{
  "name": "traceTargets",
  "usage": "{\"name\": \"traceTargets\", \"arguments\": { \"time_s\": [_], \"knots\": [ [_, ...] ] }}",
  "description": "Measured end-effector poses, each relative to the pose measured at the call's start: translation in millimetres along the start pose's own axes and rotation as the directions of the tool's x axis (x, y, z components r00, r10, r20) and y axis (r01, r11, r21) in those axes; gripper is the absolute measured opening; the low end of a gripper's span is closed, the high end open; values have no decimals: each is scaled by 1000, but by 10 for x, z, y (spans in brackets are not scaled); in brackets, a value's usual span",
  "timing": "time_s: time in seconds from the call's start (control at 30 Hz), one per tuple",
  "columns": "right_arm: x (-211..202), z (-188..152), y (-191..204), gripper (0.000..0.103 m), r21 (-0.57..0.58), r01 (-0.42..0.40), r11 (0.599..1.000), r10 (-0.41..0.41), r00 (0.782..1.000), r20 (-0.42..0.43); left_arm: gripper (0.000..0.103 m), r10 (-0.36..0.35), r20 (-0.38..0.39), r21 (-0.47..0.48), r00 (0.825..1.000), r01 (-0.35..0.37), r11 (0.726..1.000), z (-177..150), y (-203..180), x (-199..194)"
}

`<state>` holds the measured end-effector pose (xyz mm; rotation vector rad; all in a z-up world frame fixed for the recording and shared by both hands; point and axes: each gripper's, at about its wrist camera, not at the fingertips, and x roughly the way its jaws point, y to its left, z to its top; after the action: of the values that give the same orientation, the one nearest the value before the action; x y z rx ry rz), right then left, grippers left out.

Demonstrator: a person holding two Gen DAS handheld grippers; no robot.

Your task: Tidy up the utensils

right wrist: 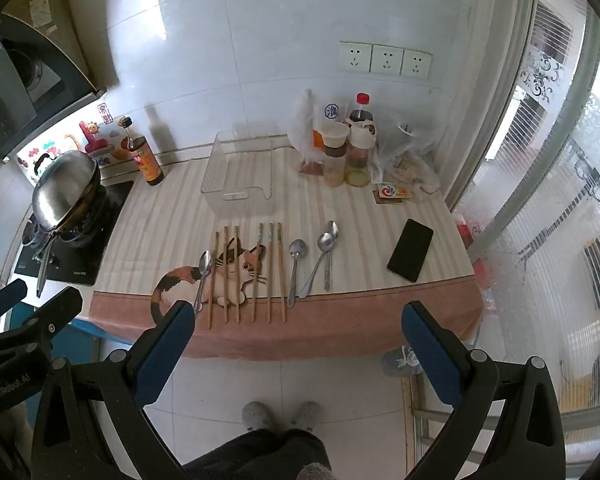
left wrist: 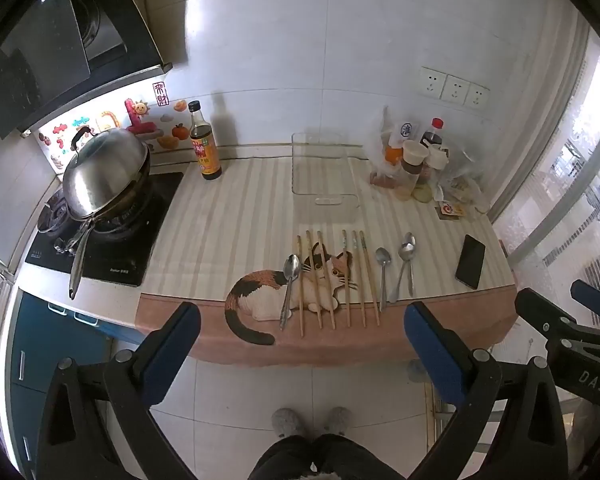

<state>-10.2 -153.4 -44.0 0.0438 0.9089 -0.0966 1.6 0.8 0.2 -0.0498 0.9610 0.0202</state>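
Several wooden chopsticks [left wrist: 332,280] [right wrist: 246,272] lie side by side on the cat-print mat [left wrist: 260,288] [right wrist: 188,280]. One metal spoon [left wrist: 289,292] [right wrist: 203,276] rests left of them. Three more spoons [left wrist: 396,272] [right wrist: 314,260] lie to their right, two of them crossed. A clear plastic bin [left wrist: 324,176] [right wrist: 240,172] stands empty behind the utensils. My left gripper [left wrist: 302,320] hovers open in front of the counter edge, nothing between its fingers. My right gripper [right wrist: 298,322] is likewise open and empty, held before the counter.
A black phone [left wrist: 470,261] [right wrist: 411,249] lies at the right of the mat. Condiment jars and bags [left wrist: 420,168] [right wrist: 352,152] crowd the back right. A sauce bottle [left wrist: 205,142] [right wrist: 145,156] and a lidded wok [left wrist: 104,172] [right wrist: 66,188] on the stove stand left. A person's slippered feet [left wrist: 310,420] are below.
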Motion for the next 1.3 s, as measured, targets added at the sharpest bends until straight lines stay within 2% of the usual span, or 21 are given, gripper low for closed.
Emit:
{"name": "traceTargets", "arguments": {
  "time_s": [0.2, 0.33, 0.67, 1.3],
  "knots": [
    [-20, -18, -6, 103, -3, -3, 1000, 3, 1000, -1, 103, 0, 4, 3, 1000, 0, 1000, -12, -8, -8],
    [-31, -43, -1, 103, -3, -7, 1000, 7, 1000, -3, 103, -26, 11, 10, 1000, 26, 1000, -67, -46, -55],
    [-43, -64, 8, 103, 1, -41, 999, 41, 999, -10, 103, -29, 11, 9, 1000, 29, 1000, -38, -81, -81],
    [-56, -69, 5, 103, 3, -46, 999, 46, 999, -7, 103, -34, 10, 9, 999, 34, 999, -44, -45, -83]
  ]
}}
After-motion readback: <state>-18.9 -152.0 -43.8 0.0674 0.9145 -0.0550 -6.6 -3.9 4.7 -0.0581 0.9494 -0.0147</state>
